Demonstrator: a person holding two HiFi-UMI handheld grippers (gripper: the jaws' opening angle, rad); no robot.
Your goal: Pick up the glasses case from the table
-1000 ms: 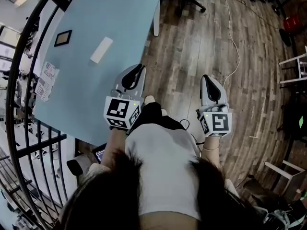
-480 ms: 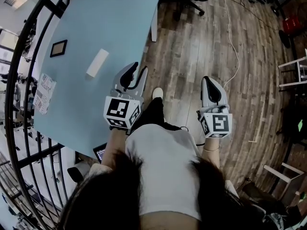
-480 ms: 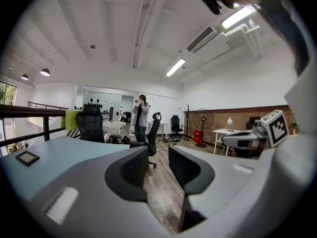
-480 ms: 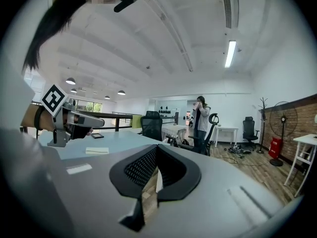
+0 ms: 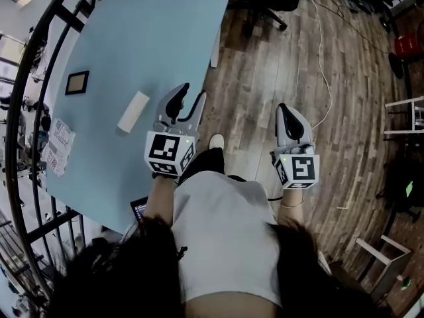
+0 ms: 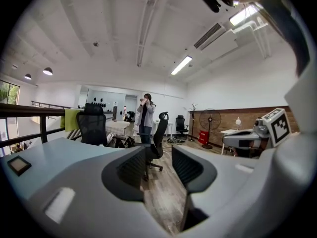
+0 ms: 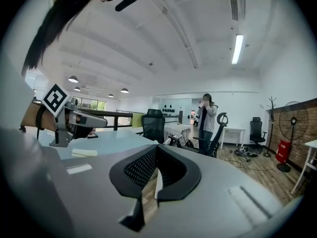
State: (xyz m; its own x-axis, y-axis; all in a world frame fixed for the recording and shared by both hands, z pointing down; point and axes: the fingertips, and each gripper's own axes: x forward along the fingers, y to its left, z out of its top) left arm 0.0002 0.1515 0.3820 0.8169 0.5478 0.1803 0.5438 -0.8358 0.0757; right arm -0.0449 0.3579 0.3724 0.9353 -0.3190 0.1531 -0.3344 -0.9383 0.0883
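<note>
On table (image 5: pixel 132 38), glasses case (image 5: pixel 133 112), long axis diagonal; left gripper (image 6: pixel 158 156) just opening, empty; right gripper (image 7: pixel 156 155) closed.

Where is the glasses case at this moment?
In the head view the glasses case lies at left on the light blue table, between a small dark frame and the left gripper, whose empty jaws have just been opening.

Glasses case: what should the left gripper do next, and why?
Probably swing the left gripper leftward toward the glasses case: its fingers have just been opening, nothing is between them, and the case lies apart on the table.
</note>
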